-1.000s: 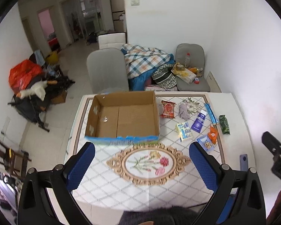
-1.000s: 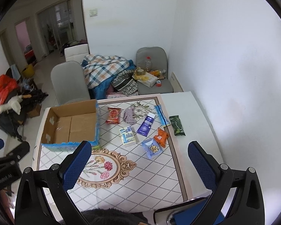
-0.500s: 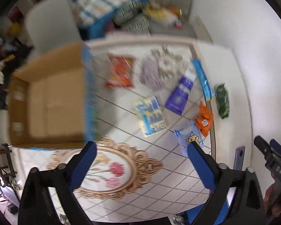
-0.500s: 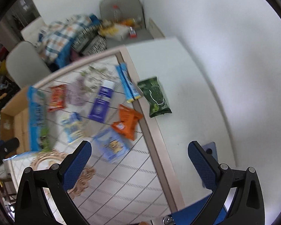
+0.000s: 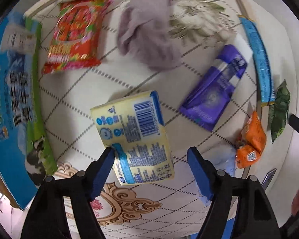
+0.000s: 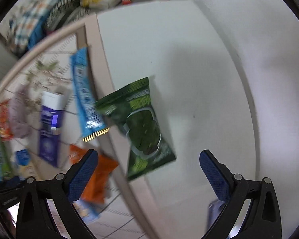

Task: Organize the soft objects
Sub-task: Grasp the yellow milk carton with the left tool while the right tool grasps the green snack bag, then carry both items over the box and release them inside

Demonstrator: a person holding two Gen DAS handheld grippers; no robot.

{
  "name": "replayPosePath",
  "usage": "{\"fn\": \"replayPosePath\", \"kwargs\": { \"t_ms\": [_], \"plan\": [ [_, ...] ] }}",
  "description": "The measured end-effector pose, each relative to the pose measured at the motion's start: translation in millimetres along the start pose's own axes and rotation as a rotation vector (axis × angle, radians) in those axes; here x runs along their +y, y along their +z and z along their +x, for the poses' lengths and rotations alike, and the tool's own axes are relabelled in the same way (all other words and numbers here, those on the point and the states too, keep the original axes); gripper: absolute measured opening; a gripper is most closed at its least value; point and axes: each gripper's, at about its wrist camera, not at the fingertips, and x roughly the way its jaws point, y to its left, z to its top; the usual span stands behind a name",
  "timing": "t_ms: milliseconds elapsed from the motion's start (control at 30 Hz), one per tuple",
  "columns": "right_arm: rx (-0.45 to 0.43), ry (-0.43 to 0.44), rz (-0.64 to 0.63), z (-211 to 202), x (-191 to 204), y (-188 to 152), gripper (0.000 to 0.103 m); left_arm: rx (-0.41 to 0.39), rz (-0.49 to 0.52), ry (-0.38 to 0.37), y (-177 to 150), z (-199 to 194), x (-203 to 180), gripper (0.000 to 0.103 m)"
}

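My left gripper (image 5: 151, 155) is open, low over the table, its blue fingers either side of the near end of a yellow and blue tissue pack (image 5: 137, 137). Beyond it lie a lilac cloth (image 5: 149, 39), a red snack bag (image 5: 75, 33), a purple pack (image 5: 215, 91), a long blue pack (image 5: 261, 59), an orange pack (image 5: 251, 141) and a green pack (image 5: 279, 109). My right gripper (image 6: 149, 159) is open above the green pack (image 6: 143, 127), which lies on the bare white table. The orange pack (image 6: 97, 179), the long blue pack (image 6: 85, 97) and the purple pack (image 6: 49, 125) lie left of it.
The blue printed side of a cardboard box (image 5: 12, 99) stands at the left of the patterned tablecloth (image 5: 79, 91). A phone (image 6: 215, 213) lies near the table's front right. A white wall (image 6: 269, 39) borders the table on the right. Chairs with bedding (image 6: 39, 20) stand beyond the far edge.
Both grippers have dropped from high above the table toward it. The left came down over the tissue pack, the right over the green pack. Both stay open.
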Motion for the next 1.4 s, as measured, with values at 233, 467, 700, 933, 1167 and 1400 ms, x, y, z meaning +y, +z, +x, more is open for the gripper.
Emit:
{"fn": "replayPosePath", "kwargs": {
  "t_ms": [233, 467, 700, 933, 1167, 1400],
  "plan": [
    [0.119, 0.035, -0.025, 53.2, 2.7, 30.4, 0.094, 0.016, 0.009, 0.007, -4.0, 0.0, -6.6, 0.073],
    [0.123, 0.043, -0.049, 61.5, 7.6, 39.6, 0.094, 0.037, -0.106, -0.057, -2.5, 8.7, 21.8, 0.075],
    [0.149, 0.055, -0.028, 75.9, 0.8, 50.5, 0.08, 0.055, -0.114, -0.036, 2.3, 43.4, 24.6, 0.061],
    [0.137, 0.085, 0.002, 79.9, -15.1, 49.6, 0.042, -0.047, -0.023, -0.003, -20.8, 19.1, -3.5, 0.06],
    [0.058, 0.134, -0.008, 16.1, -3.2, 15.6, 0.038, -0.206, 0.027, -0.062, -72.3, -53.9, 2.3, 0.06],
    [-0.029, 0.32, -0.141, -94.4, 99.4, -41.1, 0.038, -0.347, -0.059, -0.085, -80.8, -154.8, 86.5, 0.06]
  ]
}}
